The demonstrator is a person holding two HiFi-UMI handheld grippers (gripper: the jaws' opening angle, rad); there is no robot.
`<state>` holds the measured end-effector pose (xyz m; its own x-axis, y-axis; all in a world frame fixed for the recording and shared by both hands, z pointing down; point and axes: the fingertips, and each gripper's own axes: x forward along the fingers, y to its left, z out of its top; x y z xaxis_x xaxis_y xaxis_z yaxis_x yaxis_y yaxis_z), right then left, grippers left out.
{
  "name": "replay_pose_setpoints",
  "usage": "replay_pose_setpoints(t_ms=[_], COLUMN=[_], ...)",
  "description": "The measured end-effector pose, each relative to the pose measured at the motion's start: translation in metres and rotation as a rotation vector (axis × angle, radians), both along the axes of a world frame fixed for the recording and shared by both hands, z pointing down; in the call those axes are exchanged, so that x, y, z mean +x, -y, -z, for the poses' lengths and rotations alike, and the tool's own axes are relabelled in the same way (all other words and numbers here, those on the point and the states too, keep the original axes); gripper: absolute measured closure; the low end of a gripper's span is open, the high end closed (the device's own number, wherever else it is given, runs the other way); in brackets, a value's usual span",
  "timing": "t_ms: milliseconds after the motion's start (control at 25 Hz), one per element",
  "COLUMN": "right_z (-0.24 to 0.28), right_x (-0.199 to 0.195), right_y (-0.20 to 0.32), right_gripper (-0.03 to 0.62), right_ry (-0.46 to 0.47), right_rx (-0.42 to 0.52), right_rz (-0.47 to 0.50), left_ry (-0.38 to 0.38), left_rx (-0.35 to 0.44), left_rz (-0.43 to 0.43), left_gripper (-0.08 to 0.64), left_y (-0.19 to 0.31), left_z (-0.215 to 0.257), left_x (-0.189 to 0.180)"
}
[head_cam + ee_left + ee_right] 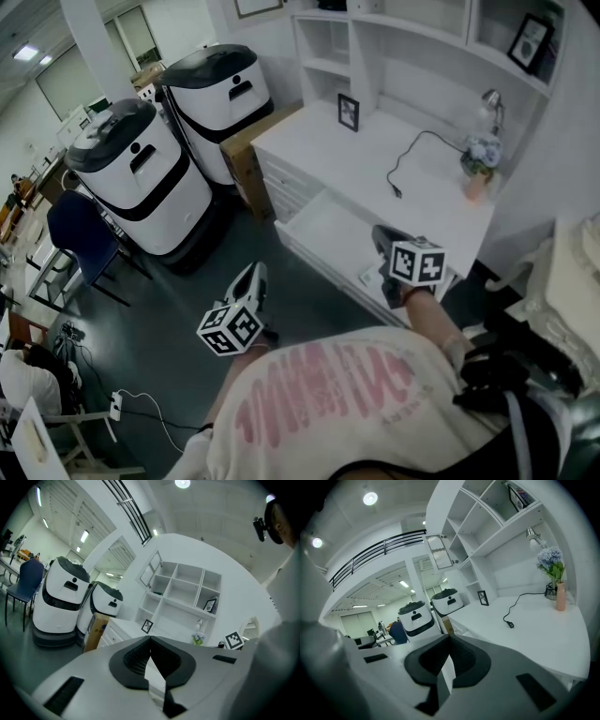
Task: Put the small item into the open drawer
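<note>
Two shut, empty grippers are seen, left gripper [150, 638] and right gripper [449, 638], w/ a small item [367, 277] apparently spotted in the open drawer [323, 225] — task is judged prob. done.

The tabletop [375, 150] has a smooth white painted finish with low sheen. The open drawer [323, 230] carries the same white finish. The shelf unit [412, 37] is matt white painted board. The front robot [141, 187] and rear robot [220, 103] have glossy white moulded plastic shells with black gloss caps. The box [246, 155] is plain brown cardboard, matt. The floor [169, 319] is dark grey, smooth and slightly reflective. The chair [80, 234] is blue cloth. The lamp [533, 538] has a polished metal head. The left gripper [151, 639] and right gripper [449, 638] have matt light-grey plastic housings. Their fingers [136, 660] carry black, finely ribbed, rubber-like pads. The shirt [347, 403] is soft cream cloth with a faded pink print.
</note>
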<state>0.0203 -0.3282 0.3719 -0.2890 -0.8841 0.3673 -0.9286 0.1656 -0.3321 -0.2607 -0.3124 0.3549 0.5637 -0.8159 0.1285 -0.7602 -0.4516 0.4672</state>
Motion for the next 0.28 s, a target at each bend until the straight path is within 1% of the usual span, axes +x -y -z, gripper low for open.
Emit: replay_pose_setpoints(t_ms=[280], right_z=[-0.017], right_x=[-0.004], right_y=[-0.012], right_gripper=[0.574], right_ry=[-0.005], right_rx=[-0.036], right_rz=[0.002], left_ry=[-0.005], left_rx=[-0.013], left_rz=[0.001], left_gripper=[0.531], left_y=[-0.008], left_z=[-0.008], left_x=[-0.003])
